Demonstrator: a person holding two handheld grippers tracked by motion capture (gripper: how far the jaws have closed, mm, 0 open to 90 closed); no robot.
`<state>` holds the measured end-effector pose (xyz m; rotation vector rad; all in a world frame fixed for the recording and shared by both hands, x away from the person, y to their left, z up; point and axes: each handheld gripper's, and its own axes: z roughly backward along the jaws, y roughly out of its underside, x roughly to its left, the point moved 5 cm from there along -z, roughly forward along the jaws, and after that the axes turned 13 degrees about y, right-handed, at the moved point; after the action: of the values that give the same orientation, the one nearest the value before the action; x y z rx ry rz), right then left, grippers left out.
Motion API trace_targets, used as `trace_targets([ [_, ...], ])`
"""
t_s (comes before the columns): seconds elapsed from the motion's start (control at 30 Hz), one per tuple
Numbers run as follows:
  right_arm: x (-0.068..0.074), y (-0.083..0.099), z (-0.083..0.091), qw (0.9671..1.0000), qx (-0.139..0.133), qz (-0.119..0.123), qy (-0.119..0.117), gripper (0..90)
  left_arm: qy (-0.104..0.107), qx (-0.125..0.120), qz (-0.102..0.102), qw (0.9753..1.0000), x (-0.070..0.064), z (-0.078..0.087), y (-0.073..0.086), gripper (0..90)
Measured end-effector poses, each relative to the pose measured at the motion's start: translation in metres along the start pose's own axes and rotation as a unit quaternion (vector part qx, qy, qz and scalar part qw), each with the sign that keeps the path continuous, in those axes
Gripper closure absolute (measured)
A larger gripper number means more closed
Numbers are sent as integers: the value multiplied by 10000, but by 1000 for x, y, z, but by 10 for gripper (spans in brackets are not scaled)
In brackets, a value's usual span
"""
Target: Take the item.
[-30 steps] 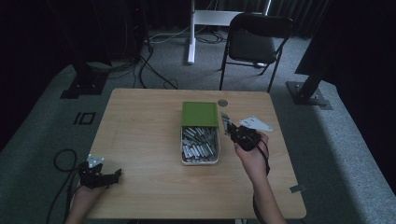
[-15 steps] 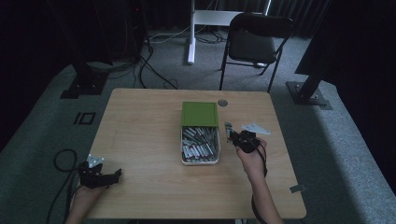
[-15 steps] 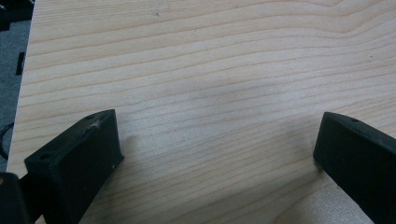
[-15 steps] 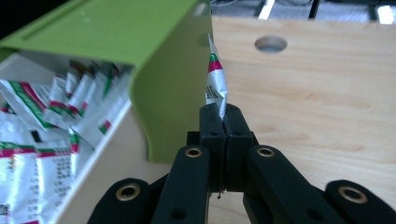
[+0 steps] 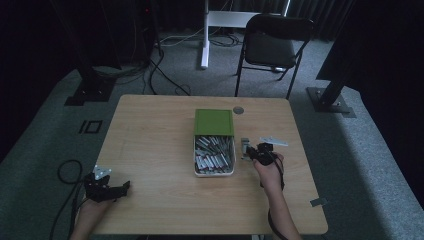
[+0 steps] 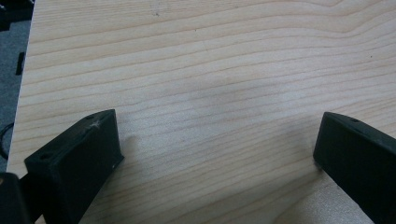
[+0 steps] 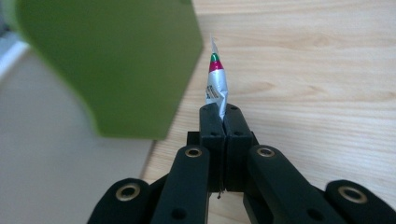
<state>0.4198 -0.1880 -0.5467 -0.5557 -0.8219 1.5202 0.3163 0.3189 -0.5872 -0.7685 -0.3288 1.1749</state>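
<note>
Right gripper [image 5: 254, 152] now nearer table's front edge than a second ago, clamped on silver sachet [image 7: 216, 86] just right of white tray [image 5: 214, 172] with green lid [image 5: 214, 121]. Left gripper [image 6: 215, 154] spread wide over bare wooden table [image 5: 150, 140], front-left corner.

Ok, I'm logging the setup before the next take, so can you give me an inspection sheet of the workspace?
Surface: wooden table, mostly bare.
Job's things: white tray of silver packets, its green lid slid toward the far end; one silver packet pinched upright.
Clutter: small round disc beyond the lid; pale flat strip right of the tray.
Grippers: left tongs wide open over bare wood; right tongs shut on the packet beside the tray.
Cables: black cable looping off the left edge.
Surroundings: folding chair, stand bases, grey carpet.
</note>
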Motion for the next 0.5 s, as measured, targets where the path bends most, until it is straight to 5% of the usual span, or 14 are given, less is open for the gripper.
trace_targets([
  [0.5,-40,0,-16,9988,145,50,463,733,0,0,2,10000,0,0,0,14],
])
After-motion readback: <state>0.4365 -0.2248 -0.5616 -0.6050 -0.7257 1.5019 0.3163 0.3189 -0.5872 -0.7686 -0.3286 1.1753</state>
